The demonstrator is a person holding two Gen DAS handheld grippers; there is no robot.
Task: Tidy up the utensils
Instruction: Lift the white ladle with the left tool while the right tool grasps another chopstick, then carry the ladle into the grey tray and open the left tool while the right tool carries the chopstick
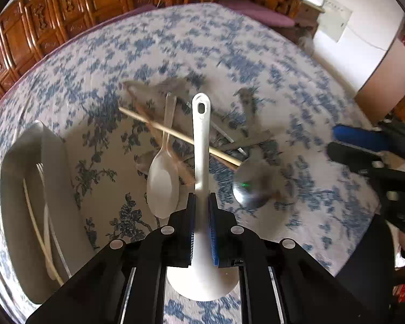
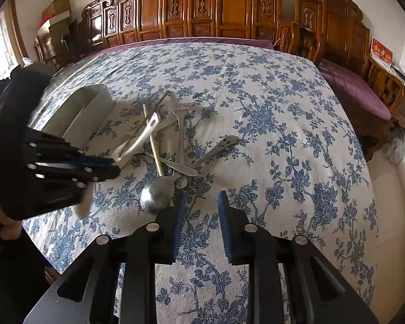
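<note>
My left gripper point(image 1: 201, 202) is shut on a white plastic ladle-like spoon point(image 1: 201, 145), its handle pointing forward and its bowl under the fingers. It also shows in the right wrist view point(image 2: 141, 139), held by the left gripper point(image 2: 105, 166). Beyond it lies a pile of utensils: a white spoon point(image 1: 162, 186), a wooden chopstick point(image 1: 175, 135), a metal ladle point(image 1: 252, 186) and other metal pieces. A white organizer tray point(image 1: 21, 189) at the left holds chopsticks and a fork. My right gripper point(image 2: 201, 202) is open and empty, just right of the metal ladle point(image 2: 156, 193).
The table wears a blue floral cloth point(image 2: 256, 102). Carved wooden chairs point(image 2: 202, 8) and a purple bench cushion point(image 2: 356, 89) line the far and right sides. The right gripper point(image 1: 364, 145) shows at the right edge of the left wrist view.
</note>
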